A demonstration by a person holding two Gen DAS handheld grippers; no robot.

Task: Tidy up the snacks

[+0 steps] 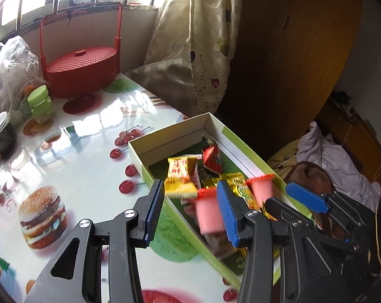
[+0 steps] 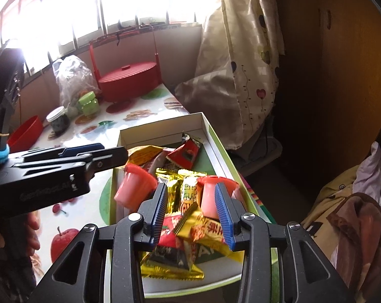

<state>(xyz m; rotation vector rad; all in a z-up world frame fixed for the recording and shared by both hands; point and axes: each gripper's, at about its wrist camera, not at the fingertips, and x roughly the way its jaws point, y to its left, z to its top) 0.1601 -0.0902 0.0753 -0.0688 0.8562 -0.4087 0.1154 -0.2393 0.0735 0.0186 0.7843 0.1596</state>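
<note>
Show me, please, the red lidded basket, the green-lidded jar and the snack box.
red lidded basket (image 1: 81, 56), left wrist view, on the lid.
green-lidded jar (image 1: 39, 97), left wrist view, on its cap.
snack box (image 2: 160, 130), right wrist view, far inner wall.

Lime-green cardboard box (image 1: 243, 142), white interior; red-lidded pink jelly cups (image 2: 133, 188) at 9 o'clock of gold foil snack packets (image 2: 187, 192); fruit-and-burger printed tablecloth (image 1: 64, 176).

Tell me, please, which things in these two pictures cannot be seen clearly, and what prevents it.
- Left wrist view: the pink jelly cup between the open left gripper fingers is motion-blurred; contact cannot be judged.
- Right wrist view: the window is overexposed.
- Right wrist view: the box near end is hidden by the right gripper.
</note>
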